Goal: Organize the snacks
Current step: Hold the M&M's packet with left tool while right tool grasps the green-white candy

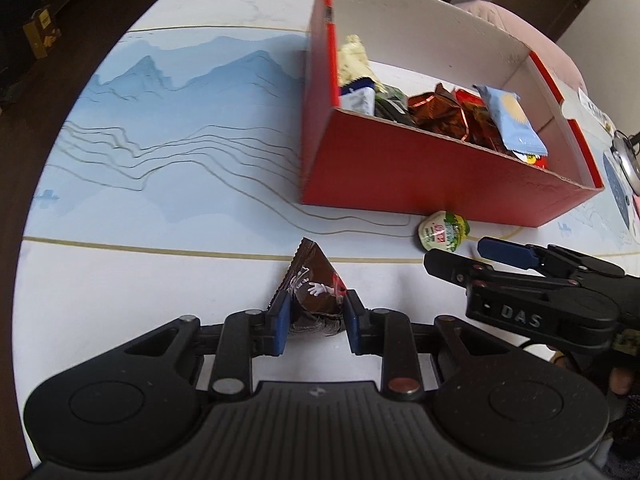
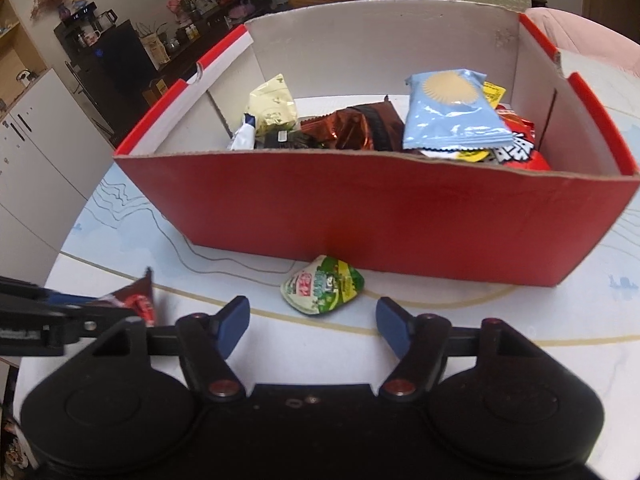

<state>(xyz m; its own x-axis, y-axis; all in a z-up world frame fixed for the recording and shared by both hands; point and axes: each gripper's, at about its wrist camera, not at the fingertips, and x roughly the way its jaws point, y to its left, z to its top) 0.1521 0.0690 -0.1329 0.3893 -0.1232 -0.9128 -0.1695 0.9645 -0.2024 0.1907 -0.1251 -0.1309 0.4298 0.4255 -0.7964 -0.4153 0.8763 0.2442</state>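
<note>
My left gripper [image 1: 315,322] is shut on a dark brown snack packet [image 1: 316,288] that lies on the white table; the packet also shows at the left of the right wrist view [image 2: 138,300]. A small green and yellow snack packet [image 1: 443,230] [image 2: 323,285] lies on the table just in front of the red cardboard box [image 1: 420,176] [image 2: 380,216]. My right gripper [image 2: 313,322] is open and empty, just short of the green packet; it shows from the side in the left wrist view [image 1: 460,258]. The box holds several snack packets, with a light blue one [image 2: 452,112] on top.
The table [image 1: 180,288] has a blue mountain-print mat [image 1: 180,120] to the left of the box. A metal object [image 1: 628,160] lies at the table's right edge. A pink chair [image 2: 584,36] and cabinets [image 2: 40,168] stand beyond the table.
</note>
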